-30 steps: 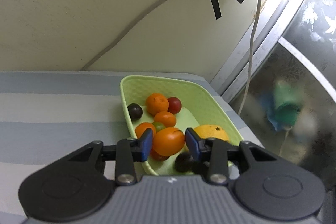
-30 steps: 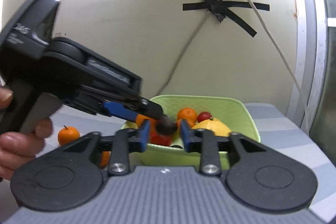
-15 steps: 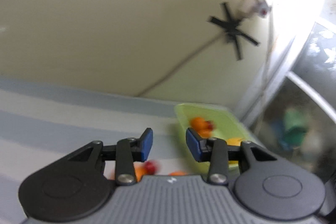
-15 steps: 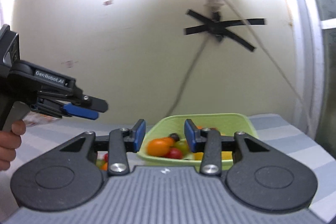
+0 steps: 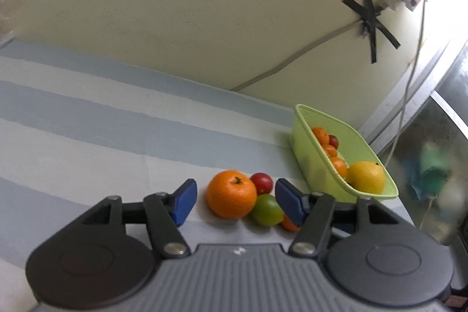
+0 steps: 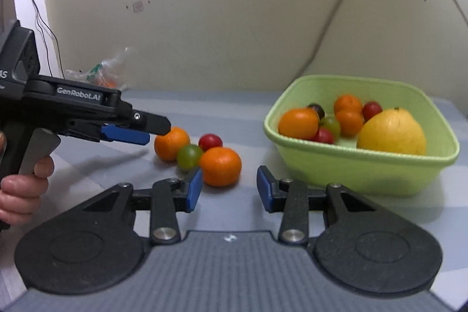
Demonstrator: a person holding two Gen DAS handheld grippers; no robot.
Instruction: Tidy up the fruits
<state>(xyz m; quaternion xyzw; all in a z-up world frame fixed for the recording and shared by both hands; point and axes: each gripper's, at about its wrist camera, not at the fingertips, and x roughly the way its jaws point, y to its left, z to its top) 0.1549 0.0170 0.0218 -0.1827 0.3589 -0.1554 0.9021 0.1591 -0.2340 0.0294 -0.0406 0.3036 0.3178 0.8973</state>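
Left gripper: your left gripper (image 5: 234, 202) has just been opening its jaws; they stand apart with nothing clamped. In its own view a tangerine (image 5: 231, 193) sits in the gap beyond the pads, touching neither.
Right gripper: your right gripper (image 6: 229, 187) is partly open and holds nothing; bare cloth lies between its blue pads (image 6: 193, 189).
Loose fruit: four pieces cluster on the striped tablecloth (image 6: 87, 165), just left of the basket: two tangerines, a red cherry tomato (image 6: 210, 141) and a green tomato (image 6: 189, 155), all touching or nearly so. The nearer tangerine (image 6: 220, 165) lies just beyond your right gripper's left pad.
Basket: the light green basket (image 6: 359, 168) stands at the right, near the wall. It holds a large yellow citrus (image 6: 392, 133) against its right side, several tangerines, red and green small tomatoes and one dark fruit.
Edges: the basket's near rim is just right of your right gripper's right finger. The table's right edge falls away just past the basket.
Open room: the cloth left of the fruit cluster is bare in the left wrist view. A clear plastic bag (image 6: 102, 72) lies at the wall, well behind.
Your hand: your left hand (image 6: 20, 195) grips the handle at the frame's left edge.
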